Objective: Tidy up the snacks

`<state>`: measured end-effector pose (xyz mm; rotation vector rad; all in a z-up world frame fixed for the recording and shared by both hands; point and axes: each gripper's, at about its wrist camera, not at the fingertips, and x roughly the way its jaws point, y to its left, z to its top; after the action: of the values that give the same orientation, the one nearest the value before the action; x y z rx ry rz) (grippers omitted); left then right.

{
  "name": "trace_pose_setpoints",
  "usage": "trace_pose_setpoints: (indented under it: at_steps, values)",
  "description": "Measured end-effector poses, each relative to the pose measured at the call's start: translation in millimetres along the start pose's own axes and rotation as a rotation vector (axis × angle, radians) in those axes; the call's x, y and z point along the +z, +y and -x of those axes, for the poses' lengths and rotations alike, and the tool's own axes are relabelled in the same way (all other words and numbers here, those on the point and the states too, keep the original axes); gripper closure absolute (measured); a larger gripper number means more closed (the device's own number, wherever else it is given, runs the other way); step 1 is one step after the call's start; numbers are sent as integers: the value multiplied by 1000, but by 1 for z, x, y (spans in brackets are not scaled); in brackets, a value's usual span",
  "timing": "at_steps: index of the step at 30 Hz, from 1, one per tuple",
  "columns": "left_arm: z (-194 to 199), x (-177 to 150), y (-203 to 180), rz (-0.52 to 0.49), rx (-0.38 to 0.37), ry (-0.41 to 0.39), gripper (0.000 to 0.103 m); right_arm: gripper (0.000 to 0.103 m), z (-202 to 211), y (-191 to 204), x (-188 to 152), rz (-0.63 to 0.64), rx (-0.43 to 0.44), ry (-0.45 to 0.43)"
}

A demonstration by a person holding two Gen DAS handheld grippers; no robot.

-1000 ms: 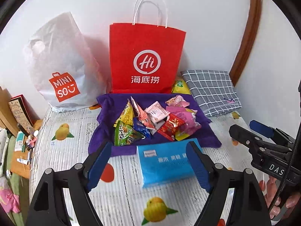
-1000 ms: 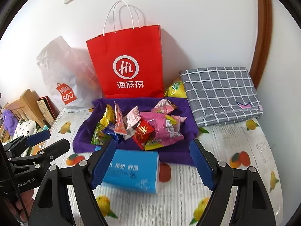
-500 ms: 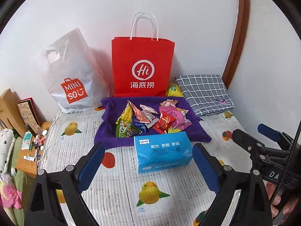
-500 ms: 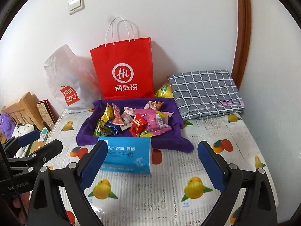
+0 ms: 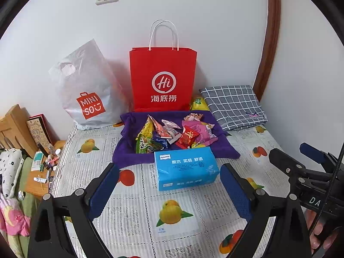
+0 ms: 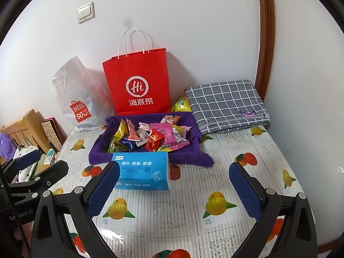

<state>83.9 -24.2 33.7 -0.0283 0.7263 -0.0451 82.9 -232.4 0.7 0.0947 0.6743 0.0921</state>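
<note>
Several colourful snack packets [image 5: 172, 133] [image 6: 150, 138] lie heaped on a purple cloth [image 5: 129, 150] [image 6: 96, 150] on the fruit-print table. A blue tissue pack [image 5: 186, 167] [image 6: 142, 169] lies flat in front of the cloth. My left gripper [image 5: 168, 166] hangs open above the table, short of the tissue pack, with nothing between its fingers. My right gripper [image 6: 174, 164] is open too, to the right of the pack, and holds nothing. A red paper bag [image 5: 163, 79] [image 6: 137, 81] stands against the wall behind the snacks.
A white Miniso plastic bag [image 5: 86, 90] leans left of the red bag. A folded grey checked cloth [image 5: 234, 105] lies at the back right, with a yellow-green packet [image 5: 198, 104] beside it. Wooden furniture and small clutter [image 5: 43, 161] sit past the table's left edge.
Both grippers have drawn back and slightly up from the tissue pack and snacks, and both sets of jaws have spread wider. The tissue pack stays on the table.
</note>
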Motion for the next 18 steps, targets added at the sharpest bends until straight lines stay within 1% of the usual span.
trace_pose_setpoints:
  at_steps: [18]
  values:
    - [3, -1, -3, -2, -1, 1, 8, 3, 8, 0, -3, 8, -7, -3]
